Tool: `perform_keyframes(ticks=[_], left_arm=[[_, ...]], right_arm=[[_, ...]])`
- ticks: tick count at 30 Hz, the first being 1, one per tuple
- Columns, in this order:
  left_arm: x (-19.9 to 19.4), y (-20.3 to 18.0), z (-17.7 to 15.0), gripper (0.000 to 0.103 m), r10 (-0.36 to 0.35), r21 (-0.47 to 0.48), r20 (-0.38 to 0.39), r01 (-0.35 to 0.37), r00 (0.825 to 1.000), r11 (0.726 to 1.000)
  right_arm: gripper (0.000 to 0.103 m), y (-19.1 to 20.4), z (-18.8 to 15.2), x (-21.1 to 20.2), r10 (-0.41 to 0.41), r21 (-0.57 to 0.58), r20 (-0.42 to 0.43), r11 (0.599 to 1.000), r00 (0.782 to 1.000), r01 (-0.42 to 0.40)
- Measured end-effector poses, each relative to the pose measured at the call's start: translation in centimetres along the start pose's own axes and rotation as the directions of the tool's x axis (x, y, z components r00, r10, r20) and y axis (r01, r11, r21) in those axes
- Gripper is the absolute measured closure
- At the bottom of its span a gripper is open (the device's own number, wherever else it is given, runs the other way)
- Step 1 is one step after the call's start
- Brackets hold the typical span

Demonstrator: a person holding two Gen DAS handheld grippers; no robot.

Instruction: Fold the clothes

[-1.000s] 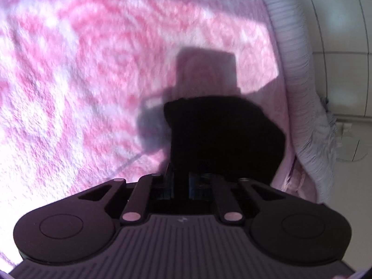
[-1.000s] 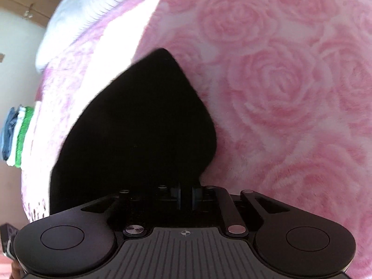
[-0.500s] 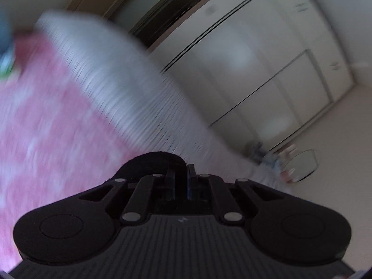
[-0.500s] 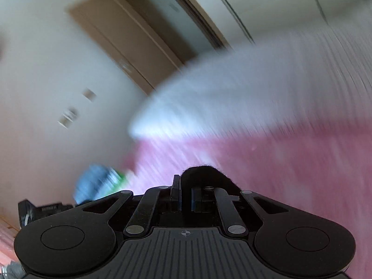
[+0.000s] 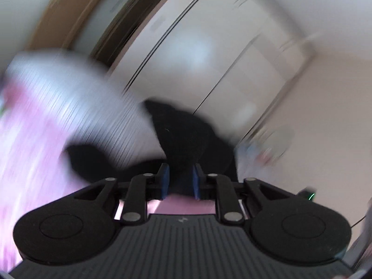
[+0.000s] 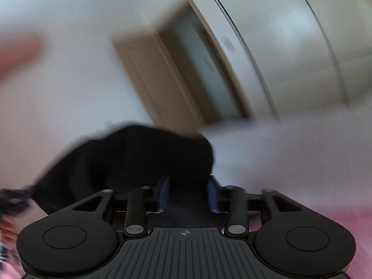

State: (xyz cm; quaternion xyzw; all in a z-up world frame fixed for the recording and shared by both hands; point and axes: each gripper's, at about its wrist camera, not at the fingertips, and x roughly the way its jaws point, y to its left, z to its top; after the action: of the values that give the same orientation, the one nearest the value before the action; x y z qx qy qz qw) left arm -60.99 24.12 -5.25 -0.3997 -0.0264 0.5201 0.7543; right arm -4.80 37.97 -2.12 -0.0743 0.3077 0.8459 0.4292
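bedroom | pink bedspread (image 5: 28,139) | white wardrobe doors (image 5: 209,53) | wooden door (image 6: 162,79)

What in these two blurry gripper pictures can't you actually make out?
- Black garment: left wrist view, motion blur and the gripper body hide its shape and type.
- The same garment: right wrist view, lower part hidden behind the right gripper.
- Small things on the floor: left wrist view, too smeared to name.
- Left gripper: how firmly its pads pinch the cloth is unclear.
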Motion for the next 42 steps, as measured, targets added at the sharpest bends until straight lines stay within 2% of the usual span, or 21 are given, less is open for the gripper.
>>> perform_keyframes(ticks=[2,4,6,8,9,11,13,16,21,24,27,29,31,32,35,37,38,39,40,41,42], left_arm=[[0.6,3.6,-5.3,0.087,0.120,-0.138,-0.134,-0.139,0.984,0.981],[1.2,7.0,-10.4,0.087,0.212,-0.272,-0.258,-0.282,0.942,0.920],[2.2,8.9,-13.6,0.087,0.257,-0.320,-0.327,-0.362,0.909,0.876],[4.1,9.8,-15.0,0.087,0.295,-0.271,-0.378,-0.409,0.878,0.871],[5.0,9.9,-15.4,0.087,0.295,-0.245,-0.387,-0.406,0.874,0.880],[7.1,9.9,-16.2,0.083,0.306,-0.185,-0.404,-0.404,0.862,0.896],[9.4,9.7,-17.2,0.076,0.335,-0.111,-0.413,-0.412,0.847,0.904],[13.4,9.5,-18.7,0.075,0.385,0.000,-0.410,-0.422,0.827,0.907],[18.6,10.9,-19.4,0.068,0.417,0.054,-0.419,-0.436,0.807,0.898],[20.7,12.0,-19.8,0.067,0.409,0.057,-0.425,-0.427,0.808,0.902],[21.7,12.2,-20.5,0.074,0.380,0.049,-0.443,-0.401,0.812,0.915],[21.4,12.1,-20.7,0.097,0.360,0.049,-0.443,-0.379,0.821,0.924],[20.5,12.0,-20.6,0.098,0.333,0.050,-0.430,-0.346,0.839,0.937],[19.3,11.4,-20.3,0.098,0.316,0.070,-0.409,-0.316,0.856,0.946],[15.5,9.3,-19.8,0.098,0.258,0.163,-0.347,-0.213,0.902,0.963],[12.7,7.6,-20.5,0.099,0.253,0.284,-0.364,-0.152,0.897,0.947],[11.4,6.7,-20.9,0.099,0.251,0.342,-0.372,-0.119,0.893,0.932],[10.3,6.0,-21.9,0.098,0.266,0.402,-0.410,-0.089,0.873,0.911],[9.6,5.8,-23.2,0.097,0.303,0.450,-0.459,-0.075,0.835,0.890],[9.0,5.5,-24.5,0.096,0.341,0.495,-0.504,-0.058,0.794,0.867],[8.2,5.8,-25.6,0.094,0.370,0.511,-0.536,-0.058,0.759,0.858]], right_arm=[[0.059,-2.2,-4.5,-0.1,-0.137,0.030,-0.185,0.989,0.973,0.145],[0.059,-4.0,-9.3,-0.2,-0.256,0.032,-0.363,0.958,0.896,0.286],[0.059,-5.2,-13.7,-0.3,-0.306,0.013,-0.502,0.932,0.809,0.361],[0.059,-5.7,-16.5,0.4,-0.307,0.001,-0.577,0.927,0.757,0.376],[0.059,-5.9,-17.6,0.9,-0.302,-0.004,-0.605,0.926,0.737,0.376],[0.059,-6.3,-18.8,2.5,-0.290,-0.020,-0.634,0.933,0.717,0.360],[0.057,-7.0,-19.6,4.4,-0.287,-0.049,-0.643,0.941,0.710,0.335],[0.053,-7.5,-20.8,6.2,-0.305,-0.114,-0.620,0.947,0.723,0.301],[0.045,-9.3,-20.8,14.4,-0.307,-0.202,-0.530,0.951,0.791,0.234],[0.042,-9.5,-20.1,17.8,-0.332,-0.284,-0.458,0.934,0.825,0.218],[0.040,-10.0,-20.8,20.8,-0.313,-0.325,-0.456,0.930,0.833,0.172],[0.040,-10.5,-21.8,21.3,-0.277,-0.298,-0.495,0.945,0.823,0.138],[0.074,-10.7,-22.5,20.7,-0.233,-0.267,-0.514,0.958,0.825,0.104],[0.094,-10.5,-22.6,19.3,-0.209,-0.260,-0.496,0.962,0.843,0.085],[0.095,-9.3,-22.8,13.9,-0.119,-0.250,-0.428,0.968,0.896,0.009],[0.095,-8.5,-23.1,9.0,-0.064,-0.233,-0.405,0.972,0.912,-0.035],[0.095,-8.0,-23.6,6.6,-0.054,-0.223,-0.418,0.974,0.907,-0.044],[0.095,-7.5,-24.3,4.3,-0.050,-0.221,-0.442,0.974,0.896,-0.055],[0.095,-7.0,-25.4,2.2,-0.055,-0.226,-0.479,0.972,0.876,-0.063],[0.094,-6.7,-26.8,0.7,-0.079,-0.224,-0.538,0.973,0.839,-0.052],[0.092,-6.6,-28.2,-0.1,-0.114,-0.213,-0.607,0.977,0.787,-0.022]])
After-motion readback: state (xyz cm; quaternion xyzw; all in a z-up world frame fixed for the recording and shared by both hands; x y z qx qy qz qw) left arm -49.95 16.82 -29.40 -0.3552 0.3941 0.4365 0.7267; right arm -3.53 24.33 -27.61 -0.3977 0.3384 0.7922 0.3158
